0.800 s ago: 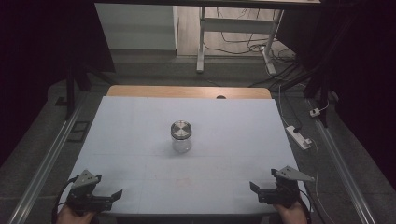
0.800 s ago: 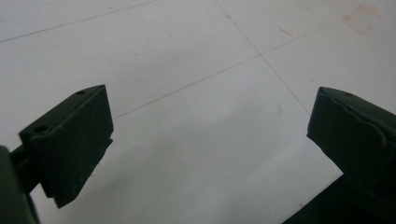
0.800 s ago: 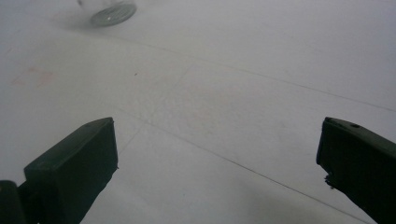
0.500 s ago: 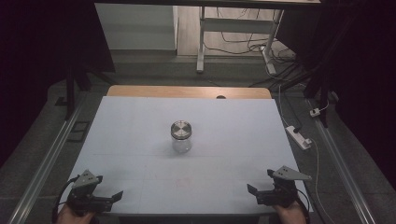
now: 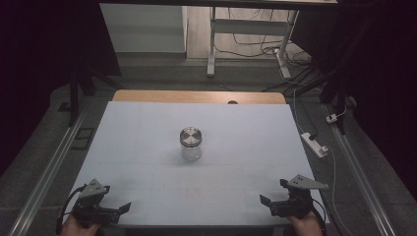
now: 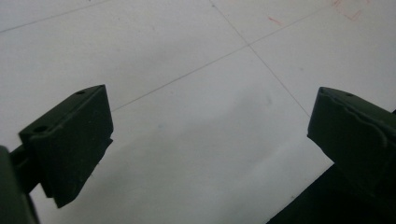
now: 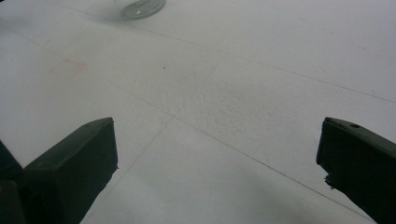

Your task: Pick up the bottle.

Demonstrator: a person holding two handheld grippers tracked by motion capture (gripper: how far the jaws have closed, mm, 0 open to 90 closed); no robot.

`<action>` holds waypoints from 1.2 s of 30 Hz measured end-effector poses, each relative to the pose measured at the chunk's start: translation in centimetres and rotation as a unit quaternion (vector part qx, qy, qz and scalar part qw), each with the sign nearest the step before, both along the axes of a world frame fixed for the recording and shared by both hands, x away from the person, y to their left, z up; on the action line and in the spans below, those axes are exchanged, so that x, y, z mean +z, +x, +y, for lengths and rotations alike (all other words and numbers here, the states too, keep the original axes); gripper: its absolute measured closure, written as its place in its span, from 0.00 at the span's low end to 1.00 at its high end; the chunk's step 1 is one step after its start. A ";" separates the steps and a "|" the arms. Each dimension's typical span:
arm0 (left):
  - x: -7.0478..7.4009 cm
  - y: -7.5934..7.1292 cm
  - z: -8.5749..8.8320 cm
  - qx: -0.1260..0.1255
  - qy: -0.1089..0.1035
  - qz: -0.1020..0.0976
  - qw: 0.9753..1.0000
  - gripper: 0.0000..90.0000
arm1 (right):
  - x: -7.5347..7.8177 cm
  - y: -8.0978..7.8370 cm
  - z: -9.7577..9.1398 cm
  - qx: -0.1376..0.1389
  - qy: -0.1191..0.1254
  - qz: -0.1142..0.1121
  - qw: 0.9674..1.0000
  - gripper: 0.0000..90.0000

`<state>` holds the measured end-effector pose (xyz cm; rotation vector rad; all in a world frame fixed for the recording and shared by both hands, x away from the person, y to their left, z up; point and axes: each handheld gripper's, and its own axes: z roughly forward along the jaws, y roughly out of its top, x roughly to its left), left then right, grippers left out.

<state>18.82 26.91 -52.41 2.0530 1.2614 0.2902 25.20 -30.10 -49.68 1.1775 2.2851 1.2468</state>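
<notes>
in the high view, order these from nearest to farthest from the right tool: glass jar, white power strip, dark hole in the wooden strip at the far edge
From the right tool at the table's near right corner:
1. White power strip, on the floor just right of the table.
2. Glass jar with a metal lid, at the table's middle.
3. Dark hole, in the wooden strip along the far edge.

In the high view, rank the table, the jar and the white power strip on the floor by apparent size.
1. table
2. jar
3. power strip, close to the jar in apparent size, so that order is unsure.
</notes>
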 end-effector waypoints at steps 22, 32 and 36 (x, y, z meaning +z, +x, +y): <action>0.4 0.8 -0.6 -0.020 -0.005 -0.028 0.999 0.00 | -0.1 0.1 0.2 0.003 -0.011 0.005 1.000 0.00; 0.7 1.4 -1.2 -0.028 -0.003 -0.039 0.999 0.00 | -0.1 0.1 0.3 0.005 -0.013 0.003 1.000 0.00; 1.0 1.7 -1.4 -0.034 -0.002 -0.041 0.999 0.00 | -0.1 0.1 0.2 0.005 -0.011 0.004 1.000 0.00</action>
